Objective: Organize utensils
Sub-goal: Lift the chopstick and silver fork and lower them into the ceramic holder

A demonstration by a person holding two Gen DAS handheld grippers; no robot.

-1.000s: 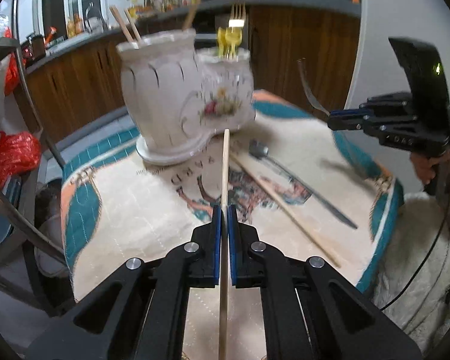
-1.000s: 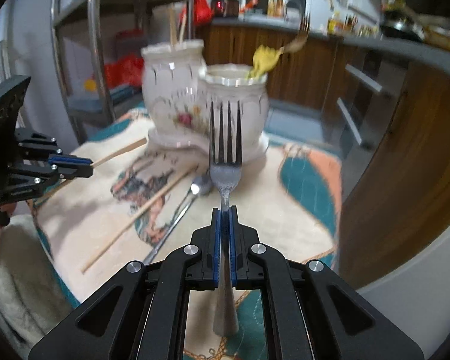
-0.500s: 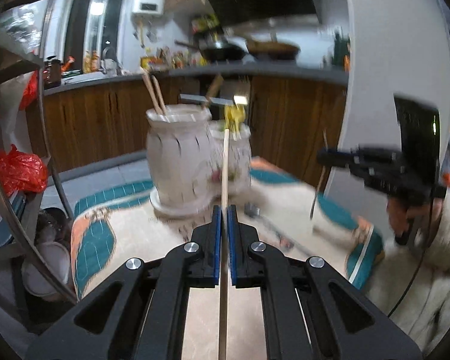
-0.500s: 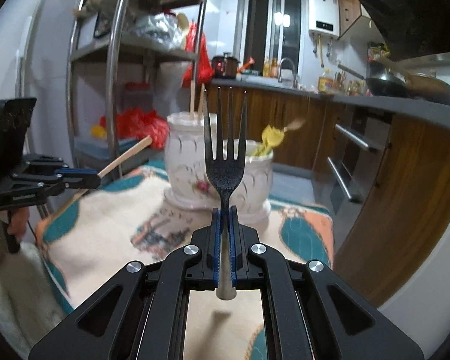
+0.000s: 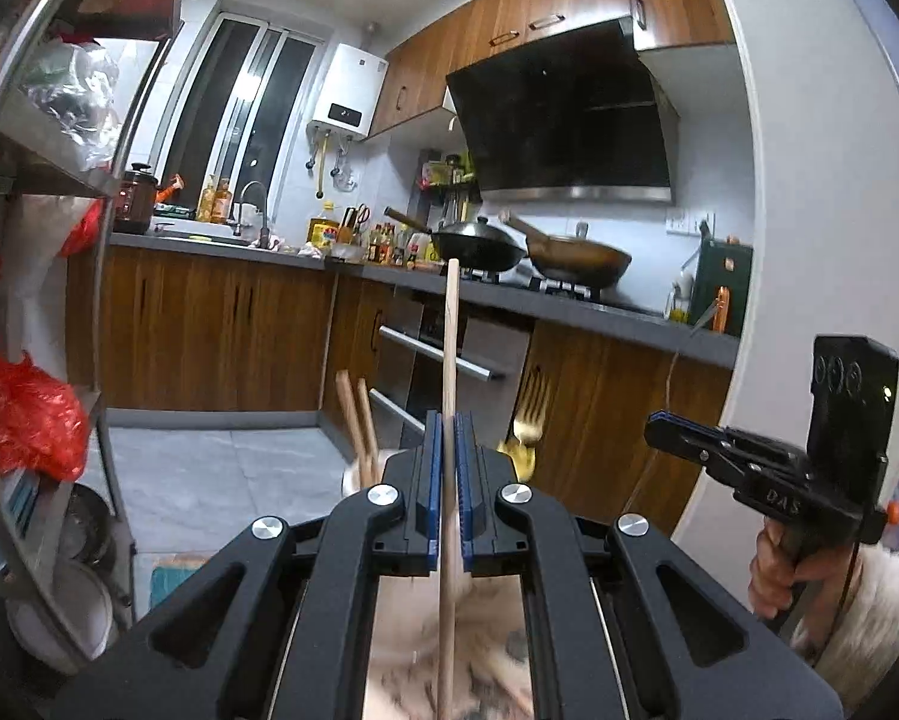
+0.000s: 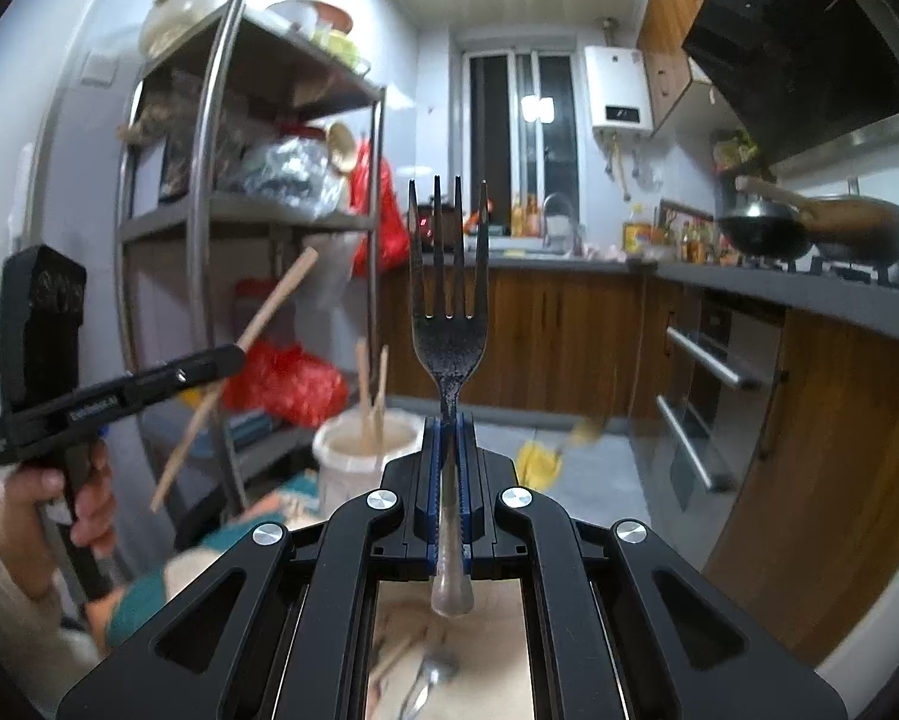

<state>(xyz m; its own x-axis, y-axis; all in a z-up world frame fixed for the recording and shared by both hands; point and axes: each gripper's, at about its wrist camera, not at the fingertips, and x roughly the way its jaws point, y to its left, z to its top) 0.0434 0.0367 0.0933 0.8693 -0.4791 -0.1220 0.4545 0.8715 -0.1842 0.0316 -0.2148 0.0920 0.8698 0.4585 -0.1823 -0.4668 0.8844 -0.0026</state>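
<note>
The wooden chopstick (image 5: 449,360) sits pinched tight between the blue pads of the left gripper (image 5: 447,468) and points up into the room. The dark fork (image 6: 448,306) is squeezed in the same way by the right gripper (image 6: 448,456), with its four prongs up and its shiny handle end poking out below the pads. Both tools are held high in the air, well above the table. In the right wrist view, a white jar (image 6: 362,456) stands below with two more chopsticks (image 6: 370,396) sticking out of it. Just beside it, something yellow (image 6: 539,459) shows, but it is too blurry to name. A gold fork (image 5: 532,405) peeks up behind the left gripper in the left wrist view. The table has a cloth (image 6: 149,594) with teal and cream colors, and a spoon (image 6: 425,684) lies on it under the right gripper. A metal shelf rack (image 6: 209,216) stands on one side with bags and bowls on it, and a red bag (image 6: 287,381) is down low. Brown wood cabinets (image 5: 209,336) run under a gray counter (image 5: 599,318). Two pans (image 5: 527,249) sit on the stove under a big black hood (image 5: 563,114). A white water heater (image 5: 347,99) hangs on the wall near the window (image 5: 239,120).
</note>
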